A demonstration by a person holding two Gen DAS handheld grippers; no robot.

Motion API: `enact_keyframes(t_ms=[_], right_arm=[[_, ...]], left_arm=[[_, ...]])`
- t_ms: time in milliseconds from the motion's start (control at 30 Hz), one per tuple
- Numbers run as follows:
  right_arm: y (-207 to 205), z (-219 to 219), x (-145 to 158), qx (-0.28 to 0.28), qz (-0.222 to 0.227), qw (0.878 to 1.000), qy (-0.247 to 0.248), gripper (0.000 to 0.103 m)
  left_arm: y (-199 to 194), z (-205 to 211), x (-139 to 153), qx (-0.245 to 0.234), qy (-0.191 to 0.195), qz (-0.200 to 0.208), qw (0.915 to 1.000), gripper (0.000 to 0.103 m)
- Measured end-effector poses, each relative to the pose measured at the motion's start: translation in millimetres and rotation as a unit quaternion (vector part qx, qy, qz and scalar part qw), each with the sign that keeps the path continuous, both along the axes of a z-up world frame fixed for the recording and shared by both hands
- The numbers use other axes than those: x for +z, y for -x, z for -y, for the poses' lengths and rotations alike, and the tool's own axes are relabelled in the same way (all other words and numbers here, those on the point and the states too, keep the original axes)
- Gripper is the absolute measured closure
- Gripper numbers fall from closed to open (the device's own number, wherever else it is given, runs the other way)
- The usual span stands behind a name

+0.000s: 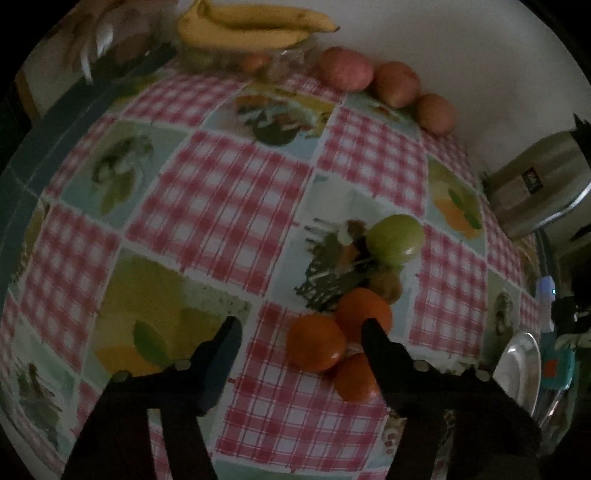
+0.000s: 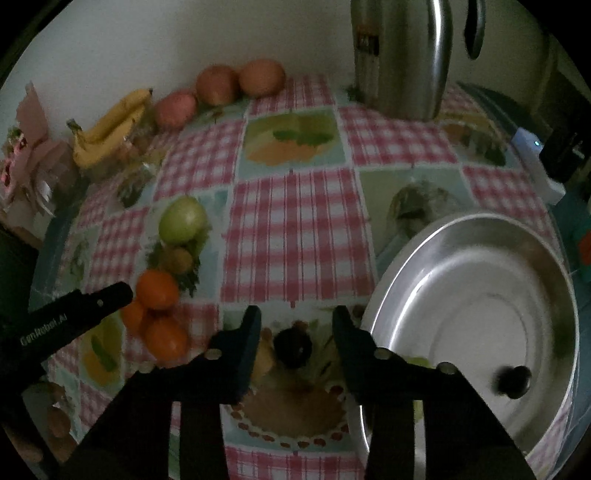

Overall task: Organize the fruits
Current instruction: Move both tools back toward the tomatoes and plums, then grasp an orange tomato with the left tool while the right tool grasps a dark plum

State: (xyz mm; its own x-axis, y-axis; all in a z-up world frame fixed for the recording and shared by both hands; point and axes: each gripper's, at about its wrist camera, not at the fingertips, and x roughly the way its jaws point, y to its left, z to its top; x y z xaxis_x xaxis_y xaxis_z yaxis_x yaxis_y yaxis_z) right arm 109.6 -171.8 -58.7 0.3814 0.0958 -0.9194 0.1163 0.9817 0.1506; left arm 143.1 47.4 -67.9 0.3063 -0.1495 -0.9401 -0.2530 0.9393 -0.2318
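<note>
Dim room, pale wall behind a table covered by a checked tablecloth (image 1: 229, 206) with red gingham squares and fruit-print panels. One steel basin (image 2: 399, 280) sits at the table's right near edge, just beside the right gripper (image 2: 295, 325); a small dark round item lies inside it, identity unclear. One steel kettle (image 2: 402, 59) stands at the far right edge against the wall. One bunch of bananas (image 1: 251, 27) rests on a clear dish at the far left corner. Three reddish apples (image 1: 395, 83) line the far edge, touching in a row. One green apple (image 1: 397, 240) lies mid-table. Three oranges (image 1: 317, 347) cluster together nearer the front edge, directly ahead of the left gripper (image 1: 299, 328); its right finger (image 1: 384, 354) overlaps them in view, contact not determinable. Both grippers are spread apart and hold nothing. The right gripper hovers over bare cloth, oranges well to its left.
</note>
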Motion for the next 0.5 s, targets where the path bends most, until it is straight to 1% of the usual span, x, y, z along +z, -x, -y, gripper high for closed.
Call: enact_keyframes(t_ms=[33, 100, 167, 267, 400, 500], right_arm=[[0, -1, -2, 0.0, -0.005, 1.0, 0.0, 0.067], [1, 1, -8, -0.004, -0.013, 1.0, -0.004, 0.067], [1, 1, -10, -0.006, -0.014, 1.0, -0.005, 0.07], [1, -2, -11, -0.004, -0.015, 1.0, -0.004, 0.07], [1, -5, -14, -0.001, -0.023, 1.0, -0.003, 0.071], [0, -5, -16, -0.003, -0.028, 1.0, 0.001, 0.074]], left_arm=[[0, -1, -2, 0.002, 0.006, -0.001, 1.0, 0.037], [0, -3, -3, 0.006, 0.017, 0.002, 0.9998, 0.041], [-1, -2, -2, 0.006, 0.017, 0.004, 0.9998, 0.044], [-1, -1, -2, 0.004, 0.022, 0.004, 0.9997, 0.047], [-2, -1, -3, 0.006, 0.025, 0.002, 0.9997, 0.047], [-2, -3, -1, 0.008, 0.025, -0.005, 0.9997, 0.047]])
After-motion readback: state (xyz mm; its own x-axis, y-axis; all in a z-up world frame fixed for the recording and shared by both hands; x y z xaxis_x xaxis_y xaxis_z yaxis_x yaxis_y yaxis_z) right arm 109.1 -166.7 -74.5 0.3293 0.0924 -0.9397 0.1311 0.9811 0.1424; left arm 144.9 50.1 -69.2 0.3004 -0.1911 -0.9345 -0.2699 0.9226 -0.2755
